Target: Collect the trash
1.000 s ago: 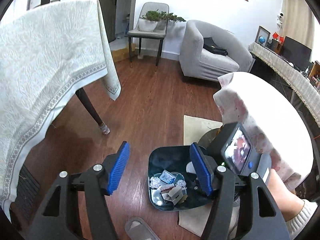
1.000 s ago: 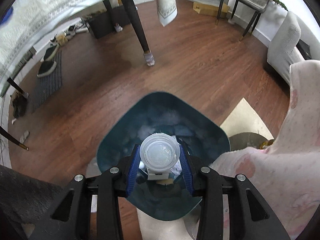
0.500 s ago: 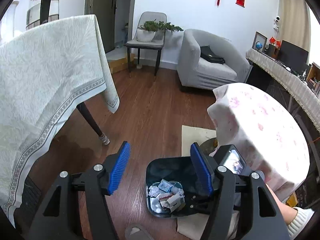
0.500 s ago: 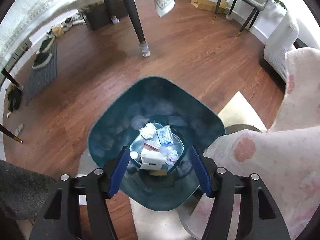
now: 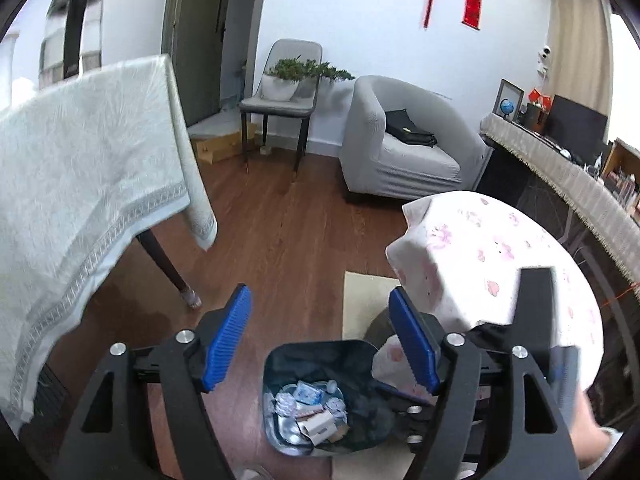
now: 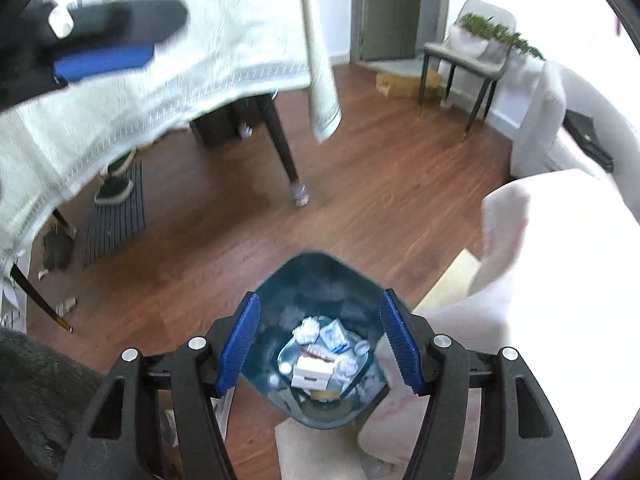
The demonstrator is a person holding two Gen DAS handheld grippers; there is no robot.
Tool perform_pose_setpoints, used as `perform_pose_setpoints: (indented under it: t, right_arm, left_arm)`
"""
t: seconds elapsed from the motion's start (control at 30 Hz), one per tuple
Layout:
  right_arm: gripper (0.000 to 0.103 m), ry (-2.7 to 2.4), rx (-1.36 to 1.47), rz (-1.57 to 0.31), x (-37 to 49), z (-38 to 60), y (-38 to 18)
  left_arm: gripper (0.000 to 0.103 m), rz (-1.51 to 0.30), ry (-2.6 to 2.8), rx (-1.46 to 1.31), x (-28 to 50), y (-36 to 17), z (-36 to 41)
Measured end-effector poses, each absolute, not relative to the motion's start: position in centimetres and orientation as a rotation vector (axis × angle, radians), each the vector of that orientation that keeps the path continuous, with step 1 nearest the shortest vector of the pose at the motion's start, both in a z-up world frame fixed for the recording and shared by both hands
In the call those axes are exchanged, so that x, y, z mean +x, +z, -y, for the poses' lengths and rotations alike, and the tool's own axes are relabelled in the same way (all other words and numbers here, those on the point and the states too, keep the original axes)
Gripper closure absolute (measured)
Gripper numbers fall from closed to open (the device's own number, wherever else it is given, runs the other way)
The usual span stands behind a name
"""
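- The bin (image 6: 316, 276) stands on the wood floor (image 6: 208, 240), a dark teal tub seen from above, with trash (image 6: 320, 352) piled at its bottom: crumpled wrappers, a small white box, a clear cup.
- The right gripper (image 6: 320, 344) hangs over the bin with its jaws apart and nothing between the blue pads; they have just been opening.
- The left gripper (image 5: 320, 336) is also spread wide and empty, its jaws having just opened further.
- A round table under a pink-flowered cloth (image 5: 500, 260) crowds the bin's right side, its hem overlapping the rim.
- A beige mat (image 5: 362, 300) lies just beside the bin.
- A larger table with a white cloth (image 5: 80, 168) stands to the left, one dark leg (image 6: 286, 160) on the open floor.
- A grey armchair (image 5: 400, 148) and a chair (image 5: 280, 96) holding a plant stand by the far wall.
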State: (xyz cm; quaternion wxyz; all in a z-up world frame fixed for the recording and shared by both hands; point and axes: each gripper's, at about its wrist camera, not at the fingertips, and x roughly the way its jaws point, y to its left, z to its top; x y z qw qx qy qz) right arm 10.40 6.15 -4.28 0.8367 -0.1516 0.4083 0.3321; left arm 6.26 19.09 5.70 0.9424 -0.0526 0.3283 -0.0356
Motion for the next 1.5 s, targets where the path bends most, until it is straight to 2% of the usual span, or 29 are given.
perform_pose_setpoints:
  t: [0.17,0.23,0.33,0.4,0.67,1.1,1.3,1.5]
  right_arm:
    - [0.040,0.616,-0.272,-0.788,10.4,-2.7,-0.9]
    - [0.039,0.572,-0.252,-0.759,10.4,-1.0,0.5]
    - [0.021,0.507,-0.201,-0.705,9.8,2.1,2.3]
    - [0.015,0.459,-0.177,-0.675,9.1,4.5,3.3]
    - [0.004,0.227,-0.106,-0.557,4.7,13.2,5.7]
    - [0.003,0.013,0.001,-0.522,-3.9,23.9,4.3]
    - [0.004,0.008,-0.007,-0.514,-7.6,24.6,2.8]
    - [0.003,0.064,-0.021,-0.521,-7.5,23.9,2.4]
  left_arm:
    - [0.012,-0.624,-0.101,-0.053,6.2,6.7,-17.8]
    - [0.011,-0.603,-0.098,-0.024,5.9,7.2,-17.2]
    - [0.008,-0.580,-0.077,-0.020,5.3,7.7,-16.5]
    - [0.006,-0.557,-0.056,-0.012,4.3,7.7,-15.9]
    - [0.003,-0.562,0.012,-0.014,1.2,7.2,-14.5]
    - [0.003,-0.557,0.048,0.049,-5.0,4.8,-12.7]
    - [0.003,-0.564,0.041,0.048,-7.6,2.9,-12.5]
    - [0.003,-0.589,0.032,0.045,-7.7,2.0,-12.4]
